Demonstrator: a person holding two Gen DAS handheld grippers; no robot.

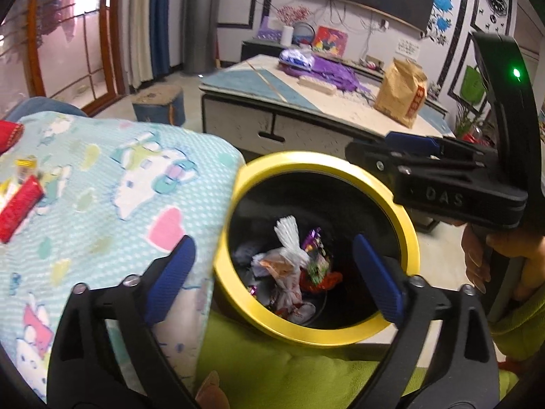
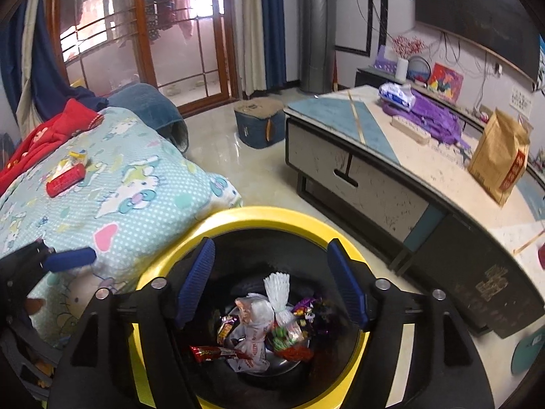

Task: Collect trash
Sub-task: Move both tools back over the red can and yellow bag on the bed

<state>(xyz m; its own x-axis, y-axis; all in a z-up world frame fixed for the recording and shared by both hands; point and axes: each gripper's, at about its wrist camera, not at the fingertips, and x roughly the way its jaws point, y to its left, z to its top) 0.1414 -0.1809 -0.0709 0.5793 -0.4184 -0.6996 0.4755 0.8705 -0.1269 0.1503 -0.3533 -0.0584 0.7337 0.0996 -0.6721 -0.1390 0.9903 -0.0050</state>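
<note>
Gleaming round yellow-rimmed bin, crinkly wrappers

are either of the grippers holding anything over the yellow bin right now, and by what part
Nothing is held. The left gripper and right gripper both stand open and empty above the yellow-rimmed black bin.
</note>
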